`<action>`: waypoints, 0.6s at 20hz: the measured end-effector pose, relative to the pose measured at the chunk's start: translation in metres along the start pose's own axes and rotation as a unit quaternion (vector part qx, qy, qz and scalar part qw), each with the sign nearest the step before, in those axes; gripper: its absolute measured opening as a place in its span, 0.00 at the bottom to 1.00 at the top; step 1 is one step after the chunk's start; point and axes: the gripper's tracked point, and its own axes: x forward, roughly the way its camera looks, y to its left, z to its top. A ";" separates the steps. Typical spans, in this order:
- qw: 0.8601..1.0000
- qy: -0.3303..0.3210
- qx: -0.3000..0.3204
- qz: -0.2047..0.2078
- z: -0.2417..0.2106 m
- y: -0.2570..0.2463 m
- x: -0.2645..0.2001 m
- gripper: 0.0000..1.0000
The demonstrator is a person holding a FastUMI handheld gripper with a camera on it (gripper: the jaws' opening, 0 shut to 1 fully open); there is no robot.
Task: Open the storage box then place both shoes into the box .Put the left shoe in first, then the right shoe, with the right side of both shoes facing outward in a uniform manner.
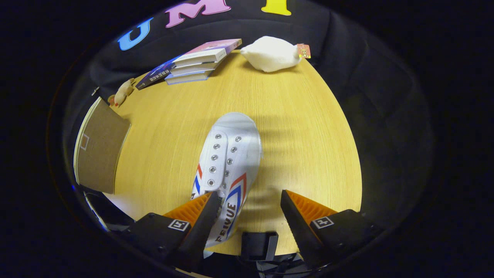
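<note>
A white canvas shoe (228, 154) with red and blue side stripes lies on the wooden table (301, 127), toe pointing away from me. Its heel end reaches back between my fingers and sits close against the inner side of the left finger (200, 216); the right finger (297, 216) stands well clear of it. My gripper (247, 197) is open, wide apart, just above the table. To the left of the fingers stands the storage box (98, 146), showing a brown cardboard panel with a pale rim. I cannot tell what is inside it.
A stack of books (193, 61) lies at the table's far side, with a white soft bundle (272, 54) bearing a small tag to its right. A small tan toy (122, 92) sits near the box's far corner. The table's rounded edge curves off on the right.
</note>
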 end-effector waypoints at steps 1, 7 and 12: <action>1.000 0.003 0.001 0.003 0.000 0.002 0.004 0.94; 0.999 0.014 0.025 0.031 -0.001 0.019 0.011 0.41; 0.996 0.037 0.065 0.042 -0.001 0.018 0.014 0.34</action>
